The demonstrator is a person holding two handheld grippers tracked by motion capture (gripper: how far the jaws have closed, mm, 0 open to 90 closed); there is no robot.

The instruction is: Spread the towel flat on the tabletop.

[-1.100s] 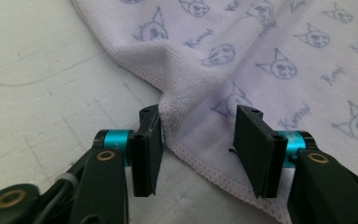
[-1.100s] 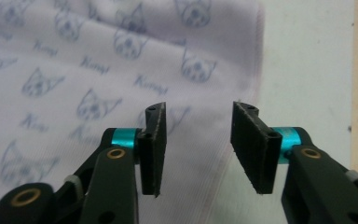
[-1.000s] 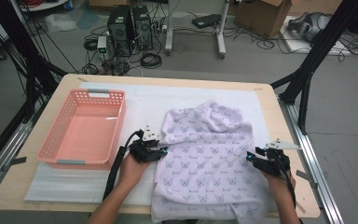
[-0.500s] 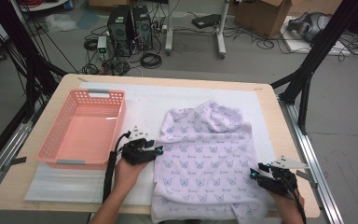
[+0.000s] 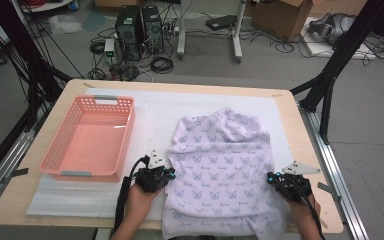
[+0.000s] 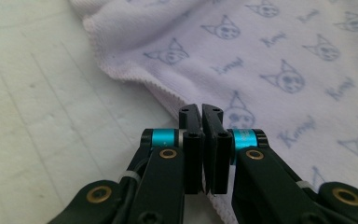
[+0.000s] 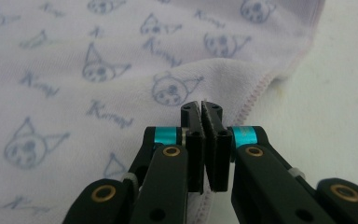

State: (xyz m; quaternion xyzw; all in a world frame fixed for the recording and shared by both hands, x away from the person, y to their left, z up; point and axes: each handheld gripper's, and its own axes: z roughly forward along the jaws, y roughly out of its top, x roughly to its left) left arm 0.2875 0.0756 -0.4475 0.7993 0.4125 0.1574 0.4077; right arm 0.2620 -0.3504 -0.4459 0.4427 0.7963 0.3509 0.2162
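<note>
Both your grippers have just closed: the left gripper (image 6: 202, 112) now pinches the hem of the printed cloth (image 5: 220, 165) on its side, the right gripper (image 7: 201, 109) the opposite edge, so the cloth spread between them looks ready to lift or fold

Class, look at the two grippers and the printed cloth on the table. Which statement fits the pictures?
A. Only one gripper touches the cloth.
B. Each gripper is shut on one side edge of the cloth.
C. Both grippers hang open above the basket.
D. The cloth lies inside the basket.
B: the left gripper and the right gripper each pinch a hemmed edge of the cloth between closed jaws.
</note>
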